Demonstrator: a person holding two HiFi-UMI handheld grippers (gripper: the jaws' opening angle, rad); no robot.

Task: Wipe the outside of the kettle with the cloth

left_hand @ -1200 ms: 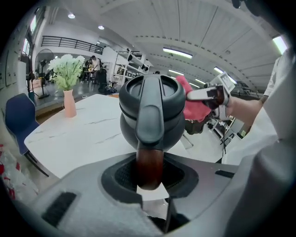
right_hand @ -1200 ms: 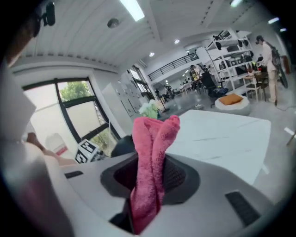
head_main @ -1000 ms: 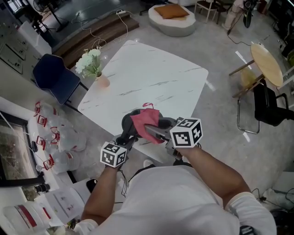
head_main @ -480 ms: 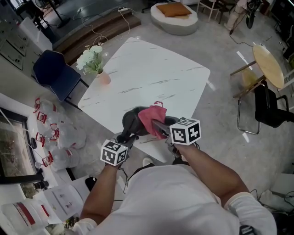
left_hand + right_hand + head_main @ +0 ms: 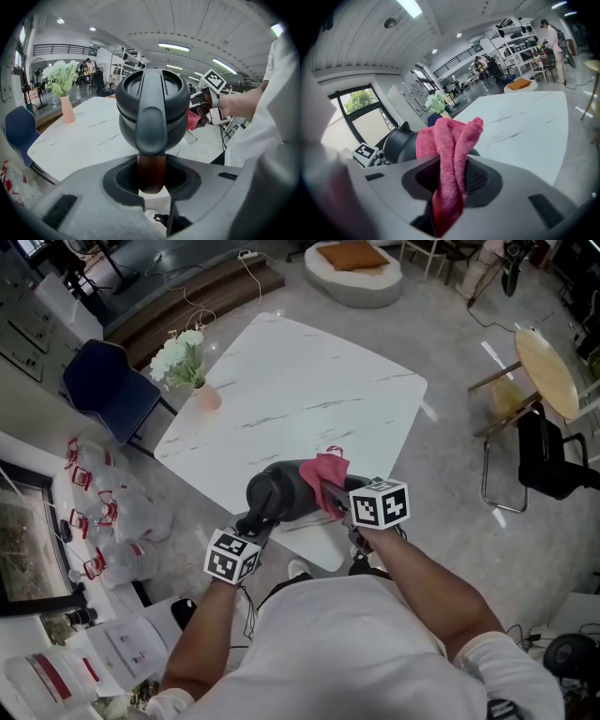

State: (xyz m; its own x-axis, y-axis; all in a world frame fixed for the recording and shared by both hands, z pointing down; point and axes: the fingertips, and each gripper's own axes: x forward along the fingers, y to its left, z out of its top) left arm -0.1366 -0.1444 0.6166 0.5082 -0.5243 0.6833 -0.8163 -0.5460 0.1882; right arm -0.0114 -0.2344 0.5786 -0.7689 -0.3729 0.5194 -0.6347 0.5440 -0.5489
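Two grippers, both gripping: kettle in my left, cloth in my right.

My left gripper (image 5: 151, 183) is clamped on the handle (image 5: 151, 166) of the dark kettle (image 5: 281, 491). The kettle is tilted over the near corner of the white table (image 5: 300, 390), with its lid facing that gripper. I cannot tell whether its base touches the tabletop. My right gripper (image 5: 447, 190) pinches a folded pink cloth (image 5: 449, 140) between its jaws, and the loose end stands up past the fingertips. In the head view the cloth lies against the kettle's right side, and the right gripper view shows it touching the dark body. A vase of white flowers (image 5: 186, 367) stands at the table's far left corner, well apart.
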